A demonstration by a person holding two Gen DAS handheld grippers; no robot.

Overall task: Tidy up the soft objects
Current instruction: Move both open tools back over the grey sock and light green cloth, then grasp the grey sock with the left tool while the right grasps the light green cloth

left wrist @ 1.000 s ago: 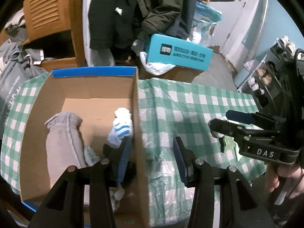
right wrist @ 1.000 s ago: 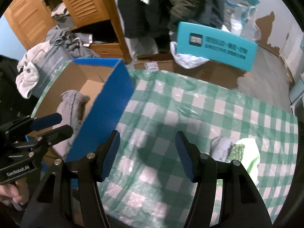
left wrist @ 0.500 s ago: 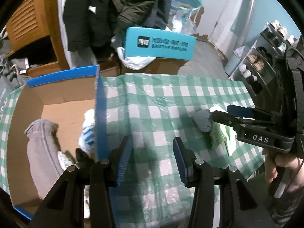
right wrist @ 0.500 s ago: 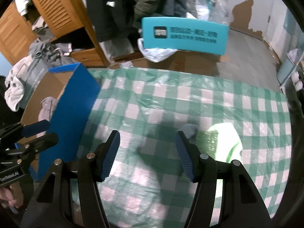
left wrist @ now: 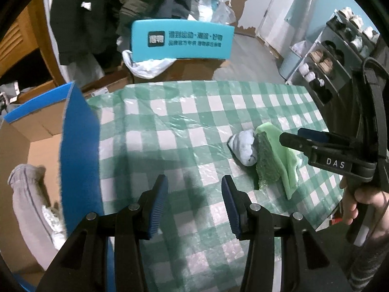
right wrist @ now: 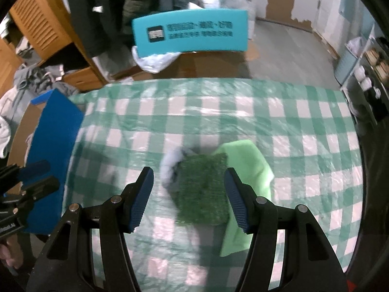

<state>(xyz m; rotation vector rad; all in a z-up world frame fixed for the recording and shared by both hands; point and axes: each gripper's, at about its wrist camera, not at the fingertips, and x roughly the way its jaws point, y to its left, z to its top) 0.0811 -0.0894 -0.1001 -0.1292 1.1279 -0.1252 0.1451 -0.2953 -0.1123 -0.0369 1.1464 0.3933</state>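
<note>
A dark green scrub pad (right wrist: 203, 187) lies on a light green cloth (right wrist: 245, 168), with a rolled grey-white sock (right wrist: 170, 168) beside it, on the checked tablecloth (right wrist: 218, 112). My right gripper (right wrist: 189, 192) is open and hovers over the pad, its fingers either side of it. In the left wrist view the sock (left wrist: 244, 147), pad (left wrist: 267, 165) and cloth (left wrist: 284, 155) lie right of centre. My left gripper (left wrist: 194, 202) is open and empty over bare tablecloth, beside the blue-walled cardboard box (left wrist: 80, 150), which holds a grey garment (left wrist: 24, 194).
A teal box with dark print (left wrist: 181, 40) sits on brown cartons beyond the table's far edge. Dark jackets (right wrist: 102, 7) hang behind it. A wooden louvred cabinet (right wrist: 36, 22) stands at the left, a shoe rack (left wrist: 328, 56) at the right.
Both grippers have swung right, away from the box. The right gripper has come over the green pad and sock; the left has left the box rim and is over the tablecloth.
</note>
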